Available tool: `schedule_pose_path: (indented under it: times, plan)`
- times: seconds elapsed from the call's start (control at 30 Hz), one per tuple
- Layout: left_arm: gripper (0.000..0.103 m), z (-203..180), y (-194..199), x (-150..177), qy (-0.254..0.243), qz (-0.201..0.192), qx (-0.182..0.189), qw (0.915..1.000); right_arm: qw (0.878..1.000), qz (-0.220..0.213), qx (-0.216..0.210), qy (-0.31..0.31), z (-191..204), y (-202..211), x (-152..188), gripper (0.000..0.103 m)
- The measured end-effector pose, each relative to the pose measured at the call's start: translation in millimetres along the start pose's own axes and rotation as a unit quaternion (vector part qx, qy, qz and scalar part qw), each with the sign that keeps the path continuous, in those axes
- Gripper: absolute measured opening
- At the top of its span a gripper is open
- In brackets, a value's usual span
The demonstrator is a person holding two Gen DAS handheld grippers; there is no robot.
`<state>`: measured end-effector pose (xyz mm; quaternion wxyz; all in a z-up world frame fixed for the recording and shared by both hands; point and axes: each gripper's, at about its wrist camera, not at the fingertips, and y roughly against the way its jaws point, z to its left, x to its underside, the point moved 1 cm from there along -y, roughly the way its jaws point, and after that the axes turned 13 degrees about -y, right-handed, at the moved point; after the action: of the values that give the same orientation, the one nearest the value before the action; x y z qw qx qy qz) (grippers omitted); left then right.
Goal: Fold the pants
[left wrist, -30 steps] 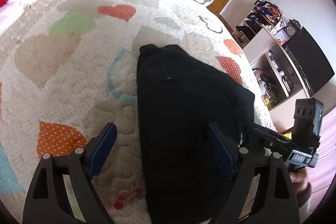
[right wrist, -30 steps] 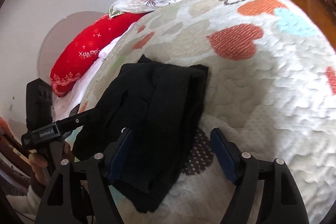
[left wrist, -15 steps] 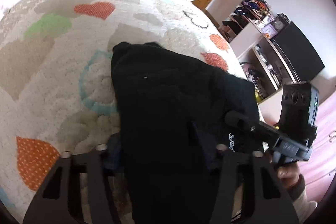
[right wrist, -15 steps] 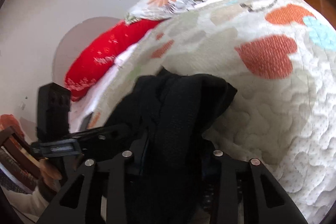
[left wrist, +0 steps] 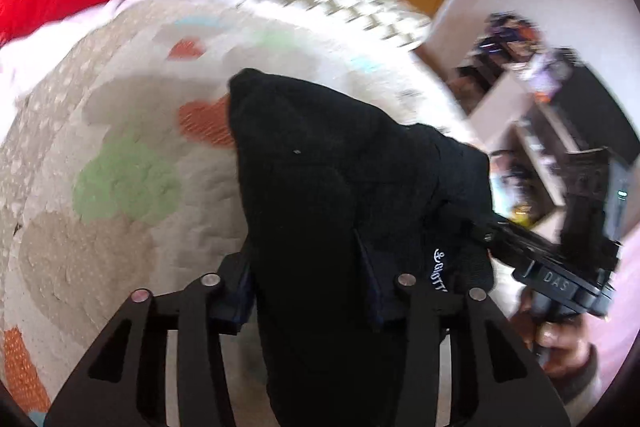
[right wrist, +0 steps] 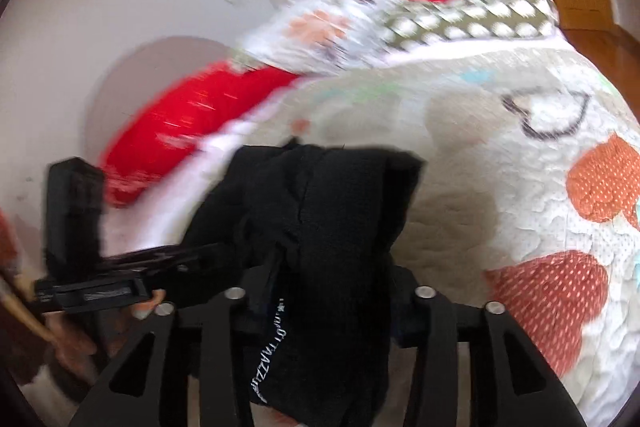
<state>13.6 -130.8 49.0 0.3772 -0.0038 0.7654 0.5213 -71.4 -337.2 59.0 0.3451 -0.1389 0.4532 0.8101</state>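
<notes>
1. Black pants (left wrist: 320,195) in the centre of the left wrist view, already in a compact bundle, near end lifted, far end at centre top over the quilted bed cover (left wrist: 120,131) with its heart patches.
2. Left gripper (left wrist: 308,291) at the bottom centre of the same view: fingers drawn in narrow and clamped on the near edge of the pants, cloth bulging between and over them.
3. Right gripper (right wrist: 332,303) at the bottom centre of the right wrist view: also pinched narrow on the pants (right wrist: 320,219), with a fold bearing white lettering hanging down between the fingers.
4. Each tool visible in the other camera: right gripper at the right edge of the left wrist view, left gripper at the left edge of the right wrist view, both gripping the same near end side by side.
5. Strong blur on the red pillow (right wrist: 192,119) and the dotted pillow (right wrist: 480,19) in the upper part of the frame.
6. Step in hand, as a judgement: near end of the pants raised for another fold toward the far end.
7. Next move, probably: carrying both corners forward at equal height, laying them on the far edge, then releasing; uneven motion likely to twist the bundle.
</notes>
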Motion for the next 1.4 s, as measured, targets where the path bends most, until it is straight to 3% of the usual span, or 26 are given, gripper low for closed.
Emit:
schedule_pose_path:
  times: [0.07, 0.1, 0.23, 0.33, 0.43, 0.53, 0.7, 0.9, 1.0, 1.17, 1.23, 1.4]
  plan:
    - [0.062, 9, -12, 7, 0.012, 0.010, -0.014, 0.9998, 0.998, 0.017, 0.060, -0.001, -13, -17, 4, 0.047]
    - [0.069, 13, -8, 11, 0.018, 0.000, -0.017, 0.9997, 0.999, 0.018, 0.051, -0.007, -16, -15, 6, 0.047]
    - [0.069, 6, 15, 16, -0.005, -0.013, -0.063, 0.9979, 0.998, -0.010, 0.056, 0.009, -12, 12, 6, 0.048]
    - [0.069, -10, 34, 16, -0.027, -0.036, -0.092, 0.9947, 0.999, -0.020, 0.033, 0.027, 5, 24, -4, 0.047]
    - [0.070, -18, 34, 16, -0.028, -0.039, -0.092, 0.9946, 0.998, -0.015, 0.021, 0.056, 26, 13, -13, 0.045]
    - [0.071, -27, 16, 23, -0.043, -0.016, -0.112, 0.9926, 0.998, 0.006, 0.038, 0.057, 31, -17, -18, 0.042]
    - [0.079, -25, 8, 29, -0.026, -0.021, -0.115, 0.9928, 0.994, 0.025, 0.079, 0.073, 24, -58, -11, 0.042]
    - [0.079, -30, 11, 31, -0.030, -0.023, -0.122, 0.9918, 0.995, 0.015, 0.061, 0.080, 36, -17, -6, 0.043]
    - [0.079, -31, 12, 32, -0.028, -0.024, -0.122, 0.9918, 0.992, 0.013, 0.078, 0.102, 39, 0, 10, 0.043]
    - [0.082, -30, 11, 31, -0.024, -0.023, -0.123, 0.9918, 0.989, 0.027, 0.110, 0.094, 21, -2, 41, 0.046]
    - [0.082, -31, 9, 31, -0.024, -0.022, -0.124, 0.9917, 0.986, 0.015, 0.124, 0.114, 17, -8, 55, 0.050]
    - [0.082, -35, 15, 30, -0.027, -0.026, -0.130, 0.9907, 0.988, 0.016, 0.118, 0.094, 21, 3, 48, 0.051]
